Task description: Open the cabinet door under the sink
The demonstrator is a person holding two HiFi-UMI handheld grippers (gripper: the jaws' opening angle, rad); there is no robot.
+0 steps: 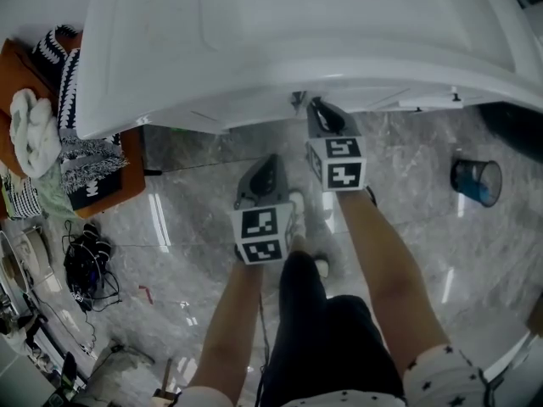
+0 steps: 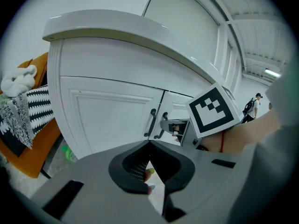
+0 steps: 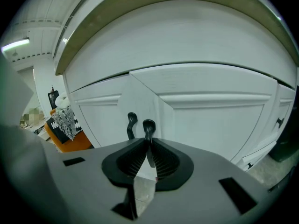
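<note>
The white cabinet under the sink (image 1: 280, 24) has two doors, each with a black handle at the middle seam. In the right gripper view my right gripper (image 3: 149, 142) is shut on the right door's handle (image 3: 148, 127), and the left door's handle (image 3: 131, 124) stands free beside it. The head view shows that gripper (image 1: 316, 108) tucked under the sink's edge. My left gripper (image 1: 271, 163) hangs back from the cabinet, shut with nothing in it. Its own view shows both handles (image 2: 152, 122) ahead and the right gripper (image 2: 180, 127) at them. Both doors look flush.
An orange seat (image 1: 127, 185) with a black-and-white cloth and a white plush toy (image 1: 32, 132) stands left of the cabinet. A blue cup (image 1: 477, 181) sits on the marble floor at the right. Cables (image 1: 85, 265) lie at the lower left. My legs are below the grippers.
</note>
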